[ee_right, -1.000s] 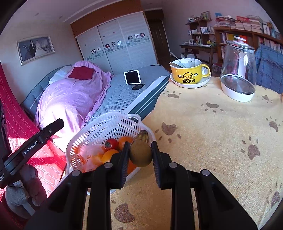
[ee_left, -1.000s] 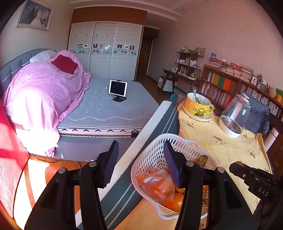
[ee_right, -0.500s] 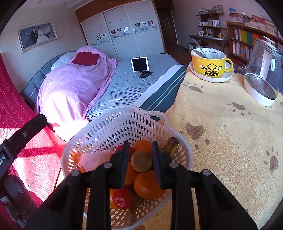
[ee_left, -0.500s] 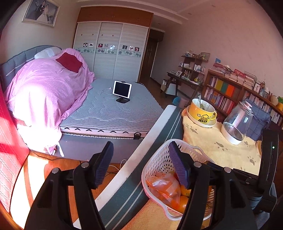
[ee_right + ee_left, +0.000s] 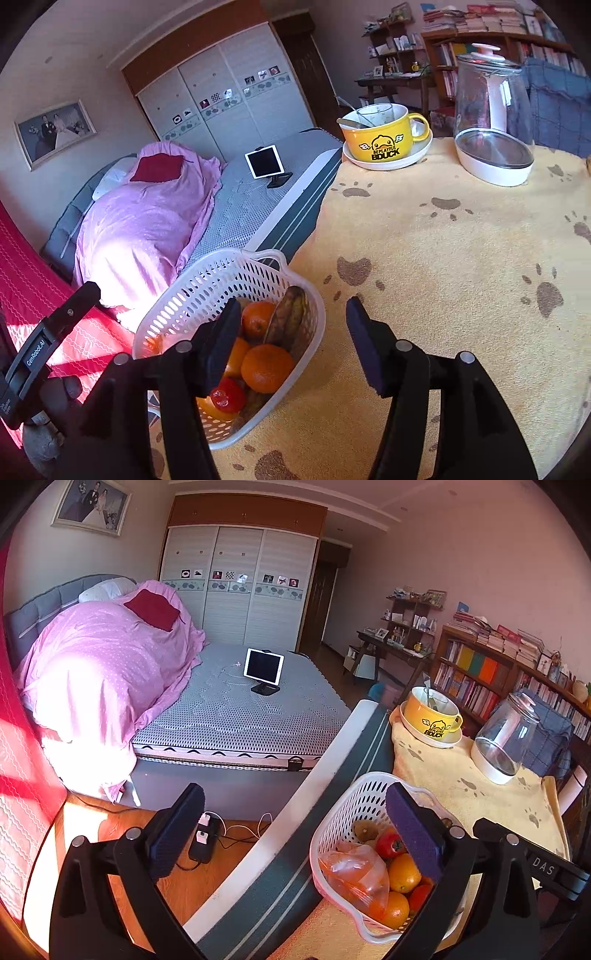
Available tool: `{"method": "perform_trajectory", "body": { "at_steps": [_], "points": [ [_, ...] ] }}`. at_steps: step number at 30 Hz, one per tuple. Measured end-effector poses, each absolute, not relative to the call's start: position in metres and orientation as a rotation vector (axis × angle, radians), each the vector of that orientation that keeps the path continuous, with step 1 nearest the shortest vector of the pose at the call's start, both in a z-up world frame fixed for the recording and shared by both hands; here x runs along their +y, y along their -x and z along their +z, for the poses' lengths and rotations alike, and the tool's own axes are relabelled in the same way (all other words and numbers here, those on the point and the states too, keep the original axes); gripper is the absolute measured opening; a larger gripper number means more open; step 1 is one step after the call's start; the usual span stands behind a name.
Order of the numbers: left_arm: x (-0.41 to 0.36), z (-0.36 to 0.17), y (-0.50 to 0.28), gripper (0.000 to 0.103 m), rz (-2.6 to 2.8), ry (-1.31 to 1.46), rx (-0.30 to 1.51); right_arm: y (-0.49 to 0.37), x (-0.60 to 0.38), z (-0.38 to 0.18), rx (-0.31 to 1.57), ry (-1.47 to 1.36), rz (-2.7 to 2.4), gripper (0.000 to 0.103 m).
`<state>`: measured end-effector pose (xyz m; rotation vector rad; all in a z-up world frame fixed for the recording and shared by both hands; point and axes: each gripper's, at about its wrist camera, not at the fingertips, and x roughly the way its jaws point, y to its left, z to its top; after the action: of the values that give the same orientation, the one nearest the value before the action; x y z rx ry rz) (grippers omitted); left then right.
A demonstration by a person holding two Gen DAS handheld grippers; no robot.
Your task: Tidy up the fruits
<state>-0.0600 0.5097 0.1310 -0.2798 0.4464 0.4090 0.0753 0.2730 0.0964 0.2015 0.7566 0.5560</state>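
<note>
Right tongs [image 5: 291, 343] gape wide and empty, just over the basket's [image 5: 221, 269] near rim. Left tongs [image 5: 295, 834] are wide too, holding nothing, off the worktop's [image 5: 443, 258] edge by the basket. The fruit sits piled inside: oranges [image 5: 266, 367], banana [image 5: 286, 314], tomato [image 5: 227, 398], kiwi [image 5: 364, 830]. To finish well, I'd lift the right tongs straight up, clear of the rim, so nothing tips or rolls out.

the yellow duck mug [image 5: 380, 142] reads "beplayful bduck". one black gripper body [image 5: 543, 867] carries "das"; the other black gripper body [image 5: 35, 352] carries "genrobot.ai".
</note>
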Motion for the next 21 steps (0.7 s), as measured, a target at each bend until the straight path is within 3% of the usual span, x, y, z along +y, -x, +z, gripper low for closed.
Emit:
{"method": "perform_trajectory", "body": {
  "at_steps": [2,9,21],
  "points": [
    [0.507,0.132,0.061,0.100,0.417,0.266,0.441,-0.071,0.266,0.095,0.759,-0.214,0.549,0.062],
    [0.495,0.134,0.059,0.100,0.395,0.187,0.450,-0.048,0.257,0.092,0.746,-0.164,0.546,0.084],
    [0.487,0.142,0.064,0.100,0.413,0.076,0.441,-0.010,0.257,0.105,0.679,-0.032,0.572,0.091]
  ]
}}
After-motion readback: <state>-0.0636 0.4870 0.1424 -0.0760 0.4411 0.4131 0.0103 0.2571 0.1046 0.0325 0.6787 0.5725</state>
